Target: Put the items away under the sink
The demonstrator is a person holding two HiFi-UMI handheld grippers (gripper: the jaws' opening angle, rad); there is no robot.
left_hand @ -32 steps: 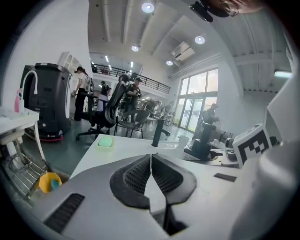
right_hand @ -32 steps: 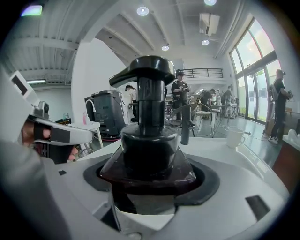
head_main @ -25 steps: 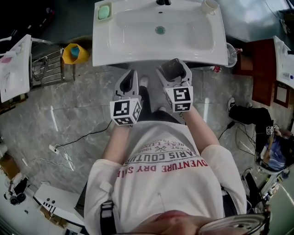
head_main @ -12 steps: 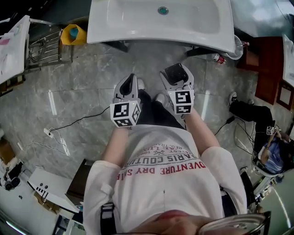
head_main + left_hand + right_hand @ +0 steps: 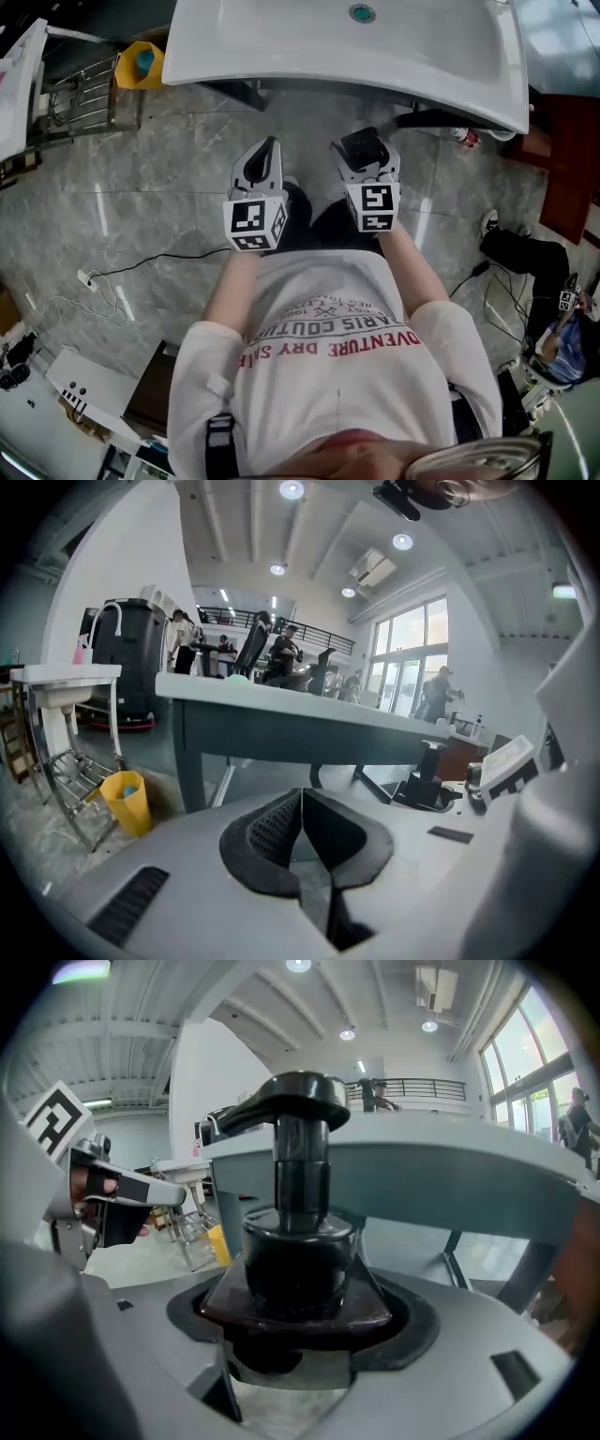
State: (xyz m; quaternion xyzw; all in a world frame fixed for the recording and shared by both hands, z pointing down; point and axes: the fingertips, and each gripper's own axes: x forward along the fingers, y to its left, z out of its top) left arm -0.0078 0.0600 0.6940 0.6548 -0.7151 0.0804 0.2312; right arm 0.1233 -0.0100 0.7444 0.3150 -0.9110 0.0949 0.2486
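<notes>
The white sink [image 5: 281, 52] fills the top of the head view, seen from above. My right gripper [image 5: 362, 150] is shut on a dark pump bottle [image 5: 364, 145], held upright below the sink's front edge. In the right gripper view the bottle [image 5: 298, 1241] stands between the jaws of the right gripper [image 5: 295, 1312], its black pump head level with the sink's underside [image 5: 450, 1180]. My left gripper [image 5: 268, 150] is alongside, shut and empty. In the left gripper view the black pads of the left gripper [image 5: 302, 803] meet, facing the sink's grey edge [image 5: 281, 719].
A yellow cup [image 5: 141, 64] and a metal rack [image 5: 80, 94] stand on the floor left of the sink. A small bottle [image 5: 466, 137] lies on the floor at the sink's right. A cable [image 5: 141, 267] runs over the grey tiles. Brown furniture [image 5: 572, 159] stands far right.
The sink has slid up and away in the head view. Both grippers have drawn back from its front edge, the right one still holding the pump bottle.
</notes>
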